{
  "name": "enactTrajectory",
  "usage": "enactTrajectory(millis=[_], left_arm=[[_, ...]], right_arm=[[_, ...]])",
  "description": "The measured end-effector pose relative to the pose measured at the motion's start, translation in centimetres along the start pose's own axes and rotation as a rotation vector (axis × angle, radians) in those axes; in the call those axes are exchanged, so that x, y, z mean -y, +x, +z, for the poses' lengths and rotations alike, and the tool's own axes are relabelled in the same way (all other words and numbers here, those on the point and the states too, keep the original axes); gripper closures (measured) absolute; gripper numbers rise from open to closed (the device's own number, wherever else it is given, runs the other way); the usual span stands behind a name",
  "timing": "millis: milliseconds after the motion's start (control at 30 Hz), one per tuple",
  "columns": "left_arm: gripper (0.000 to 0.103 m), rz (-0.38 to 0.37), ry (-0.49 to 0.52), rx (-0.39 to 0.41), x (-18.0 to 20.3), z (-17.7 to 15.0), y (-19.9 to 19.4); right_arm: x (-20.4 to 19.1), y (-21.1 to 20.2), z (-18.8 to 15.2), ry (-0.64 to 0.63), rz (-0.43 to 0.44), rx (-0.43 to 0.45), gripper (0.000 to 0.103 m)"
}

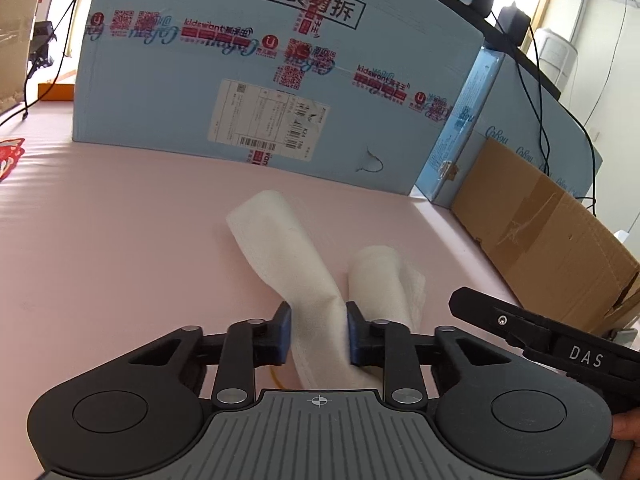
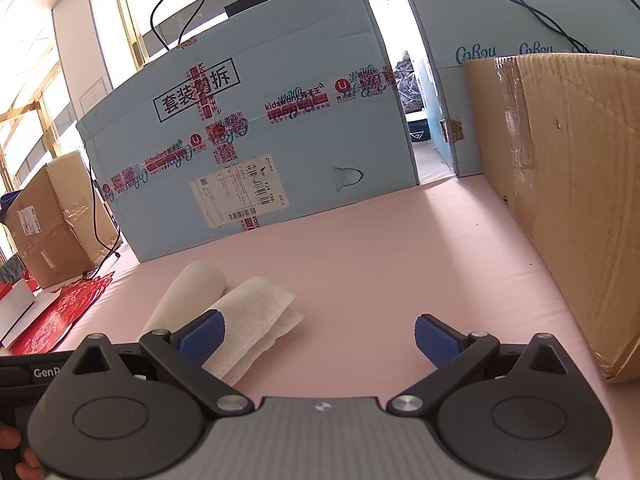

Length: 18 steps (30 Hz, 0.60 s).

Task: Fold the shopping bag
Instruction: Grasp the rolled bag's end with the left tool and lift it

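Note:
The white non-woven shopping bag [image 1: 288,248] lies bunched into long folds on the pink tabletop [image 1: 100,248]. One fold runs away to the upper left and a shorter rolled part [image 1: 380,276] lies beside it on the right. My left gripper [image 1: 318,332] is shut on the near end of the long fold, with the fabric filling the gap between the blue pads. In the right wrist view the bag [image 2: 256,312] lies at the lower left, partly behind the left pad. My right gripper [image 2: 320,338] stands open over bare table to the right of the bag, holding nothing.
A big light-blue carton [image 1: 260,80] walls off the back of the table. A brown cardboard box [image 2: 568,200] stands along the right side. Red printed items [image 2: 60,312] and another brown box [image 2: 52,216] sit at the far left. Black cables hang over the cartons. The right tool's black handle [image 1: 560,344] reaches in at the lower right.

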<state>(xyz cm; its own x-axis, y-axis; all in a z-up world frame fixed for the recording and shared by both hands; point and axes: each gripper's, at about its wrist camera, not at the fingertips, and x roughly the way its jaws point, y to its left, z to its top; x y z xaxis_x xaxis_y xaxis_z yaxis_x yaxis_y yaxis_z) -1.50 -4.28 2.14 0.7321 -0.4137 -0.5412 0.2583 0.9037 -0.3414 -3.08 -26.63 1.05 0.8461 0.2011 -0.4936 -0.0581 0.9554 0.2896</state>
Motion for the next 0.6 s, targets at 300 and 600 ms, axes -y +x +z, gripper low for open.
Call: enactTrajectory(millis=[300, 600], left_arm=[[0.09, 0.008, -0.014, 0.187, -0.7, 1.0, -4.9], [0.09, 0.054, 0.021, 0.332, -0.2, 2.1, -9.8]], right_arm=[[0.1, -0.7, 0.0, 0.015, 0.018, 0.031, 0.0], [0.1, -1.2, -0.2, 0.021, 0.05, 0.056, 0.0]])
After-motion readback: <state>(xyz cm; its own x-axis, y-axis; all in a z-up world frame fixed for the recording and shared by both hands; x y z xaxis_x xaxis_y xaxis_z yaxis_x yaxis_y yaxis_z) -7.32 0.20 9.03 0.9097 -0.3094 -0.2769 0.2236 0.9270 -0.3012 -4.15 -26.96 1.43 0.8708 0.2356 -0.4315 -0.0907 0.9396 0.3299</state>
